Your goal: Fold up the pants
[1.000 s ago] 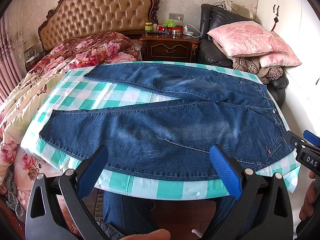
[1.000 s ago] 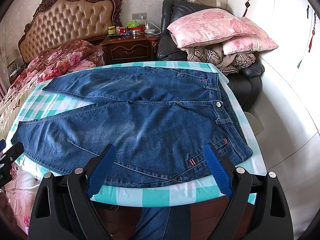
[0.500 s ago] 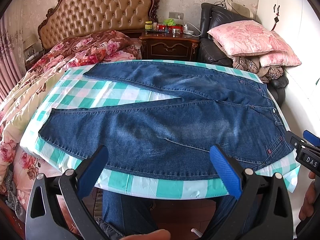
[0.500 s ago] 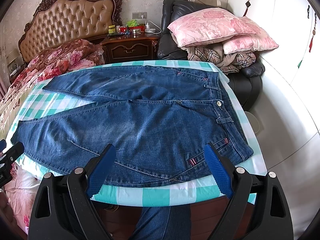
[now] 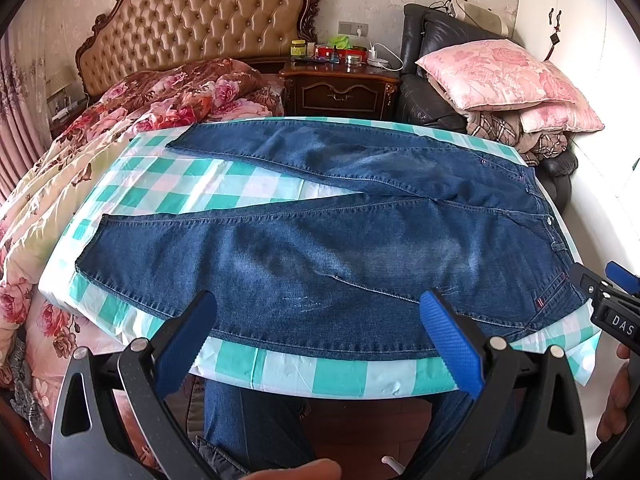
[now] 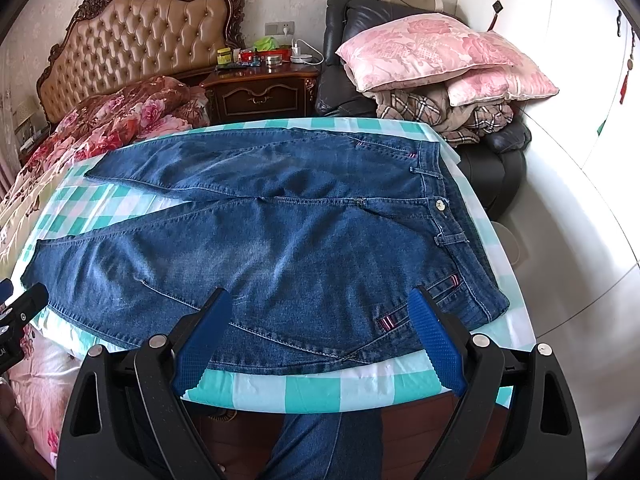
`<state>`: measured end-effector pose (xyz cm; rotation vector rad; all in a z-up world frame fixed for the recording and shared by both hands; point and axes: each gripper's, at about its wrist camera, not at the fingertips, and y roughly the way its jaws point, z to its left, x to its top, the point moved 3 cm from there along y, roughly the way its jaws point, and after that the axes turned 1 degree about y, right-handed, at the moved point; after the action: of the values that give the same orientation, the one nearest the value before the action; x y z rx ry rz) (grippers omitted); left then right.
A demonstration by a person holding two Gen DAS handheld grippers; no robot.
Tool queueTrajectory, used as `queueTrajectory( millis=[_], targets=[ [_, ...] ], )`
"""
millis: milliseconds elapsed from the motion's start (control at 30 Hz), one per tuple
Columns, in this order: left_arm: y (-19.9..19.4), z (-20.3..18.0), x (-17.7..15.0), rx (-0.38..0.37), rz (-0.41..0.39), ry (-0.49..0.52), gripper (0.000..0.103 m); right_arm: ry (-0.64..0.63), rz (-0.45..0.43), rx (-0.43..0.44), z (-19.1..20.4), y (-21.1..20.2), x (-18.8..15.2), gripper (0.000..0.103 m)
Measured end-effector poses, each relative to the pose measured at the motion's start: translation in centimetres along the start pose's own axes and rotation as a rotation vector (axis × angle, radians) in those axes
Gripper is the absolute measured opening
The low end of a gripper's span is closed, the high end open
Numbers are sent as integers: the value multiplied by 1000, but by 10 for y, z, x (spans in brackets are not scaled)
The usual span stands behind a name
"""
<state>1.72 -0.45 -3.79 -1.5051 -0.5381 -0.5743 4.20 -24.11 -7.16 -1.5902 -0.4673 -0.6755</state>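
The worktop (image 5: 320, 376) carries the jeans (image 5: 320, 256), spread flat just ahead of both tools. The left tool (image 5: 320, 344) and right tool (image 6: 320, 340) gape wide, holding nothing. Only the right view shows the waist button (image 6: 441, 205) clearly.

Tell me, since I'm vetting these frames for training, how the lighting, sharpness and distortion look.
Left wrist view: bright even daylight, the jeans sharp, the table edge bowed by the fisheye, black corners. Right wrist view: same curvature, the white wall at right looks washed out, the jeans' stitching crisp, only soft shadows.
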Motion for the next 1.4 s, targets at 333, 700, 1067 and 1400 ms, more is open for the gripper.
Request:
queueTrajectory(
  millis=[333,700,1067,1400],
  targets=[
    [48,18,-13,-99,45,-8,101,15,71,20,-9,52,-12,87],
    [180,132,-22,-40,134,-70,101,74,206,21,-77,170,-2,88],
    [240,279,23,108,196,-253,101,201,221,-36,-172,236,117,88],
    [256,313,109,81,111,-298,101,257,324,-95,-218,355,204,77]
  ],
)
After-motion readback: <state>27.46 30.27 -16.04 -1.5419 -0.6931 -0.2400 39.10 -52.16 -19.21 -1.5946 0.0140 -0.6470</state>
